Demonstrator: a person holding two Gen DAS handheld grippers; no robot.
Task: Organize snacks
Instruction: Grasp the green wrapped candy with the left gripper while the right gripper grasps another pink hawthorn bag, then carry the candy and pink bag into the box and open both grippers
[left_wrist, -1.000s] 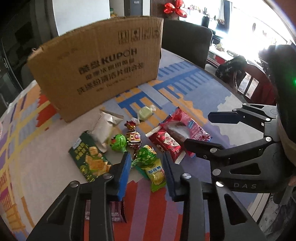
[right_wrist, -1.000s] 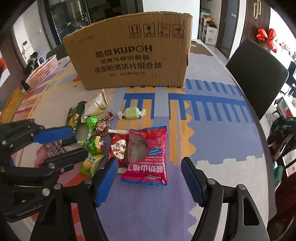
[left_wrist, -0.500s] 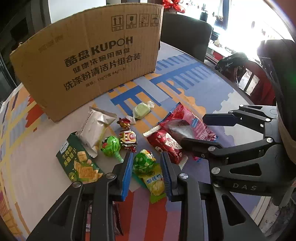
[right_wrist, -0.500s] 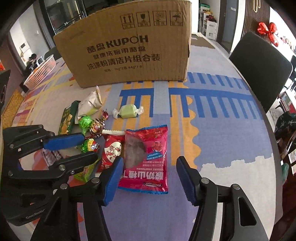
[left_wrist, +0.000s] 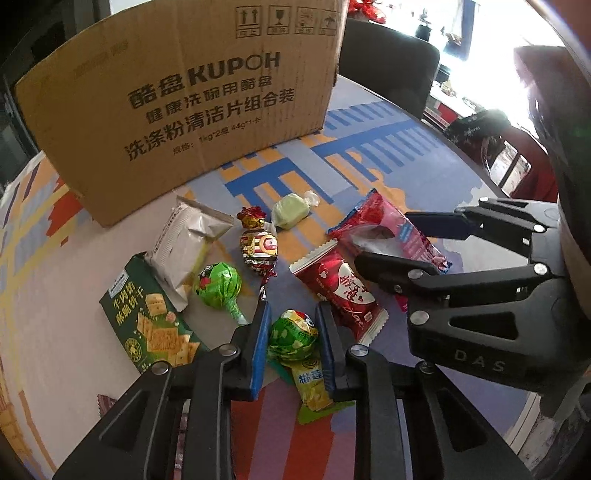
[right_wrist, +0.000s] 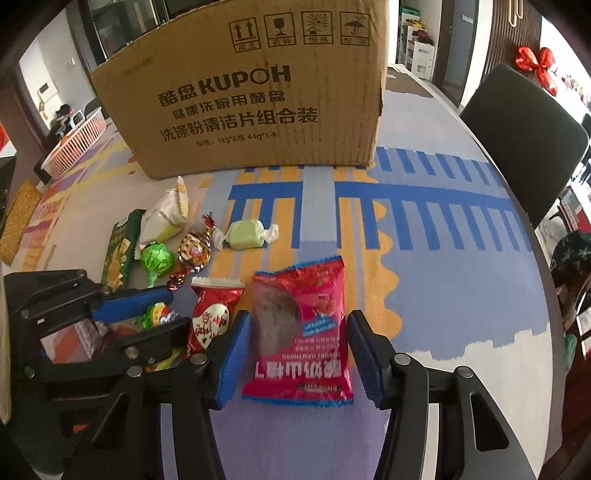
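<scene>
Several snacks lie on the patterned table in front of a cardboard box (left_wrist: 192, 107). My left gripper (left_wrist: 293, 325) straddles a green foil lollipop (left_wrist: 291, 338) that lies on a yellow-green packet (left_wrist: 312, 384); its jaws are close beside the candy with small gaps showing. My right gripper (right_wrist: 299, 332) is open, with its jaws on either side of a large red hawthorn bag (right_wrist: 301, 325). A smaller red packet (left_wrist: 338, 291) lies between the two grippers. The box also shows in the right wrist view (right_wrist: 251, 92).
A second green lollipop (left_wrist: 218, 286), a striped foil candy (left_wrist: 258, 247), a pale green wrapped sweet (left_wrist: 290, 216), a white pouch (left_wrist: 186, 245) and a green cracker pack (left_wrist: 151, 325) lie to the left. A dark chair (right_wrist: 524, 136) stands at the table's right edge.
Both grippers moved forward and down toward the snacks. The left jaws narrowed around the green lollipop; the right jaws narrowed and now flank the red bag.
</scene>
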